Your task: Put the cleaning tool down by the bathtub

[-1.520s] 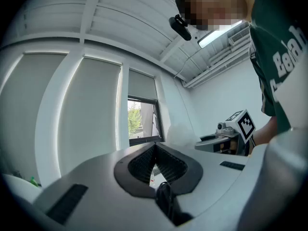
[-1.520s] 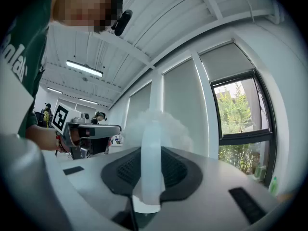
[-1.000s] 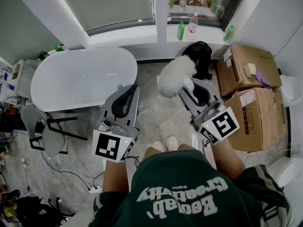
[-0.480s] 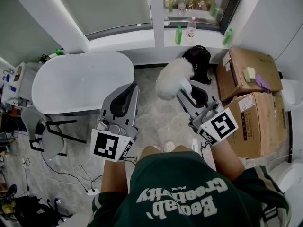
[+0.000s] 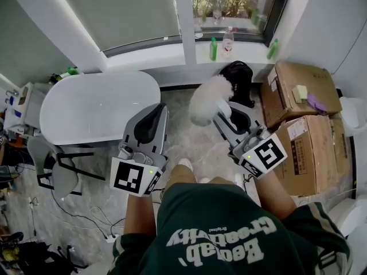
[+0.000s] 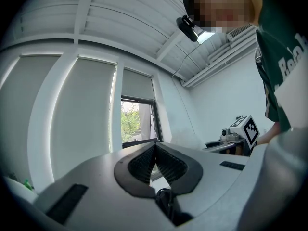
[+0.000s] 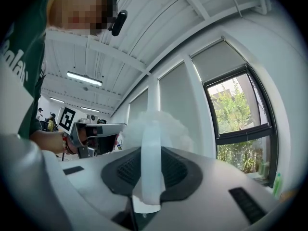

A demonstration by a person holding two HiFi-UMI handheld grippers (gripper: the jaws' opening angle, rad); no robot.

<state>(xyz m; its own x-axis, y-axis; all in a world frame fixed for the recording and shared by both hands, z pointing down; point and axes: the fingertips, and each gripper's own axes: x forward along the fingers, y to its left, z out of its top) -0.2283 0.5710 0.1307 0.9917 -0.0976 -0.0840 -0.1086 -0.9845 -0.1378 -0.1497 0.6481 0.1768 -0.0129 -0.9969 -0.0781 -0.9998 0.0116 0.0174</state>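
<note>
Between bathtub (image 5: 97, 105) and boxes (image 5: 289, 82), duster (image 5: 206, 99) in right tool (image 5: 225, 112), backpack (image 5: 238, 76) ahead

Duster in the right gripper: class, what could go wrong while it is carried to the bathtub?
1. The right gripper clamps only the thin handle of the duster; the fluffy head sticks out ahead and may tilt or slip.
2. A chair and floor cables lie beside the bathtub; the person could trip or snag there.
</note>
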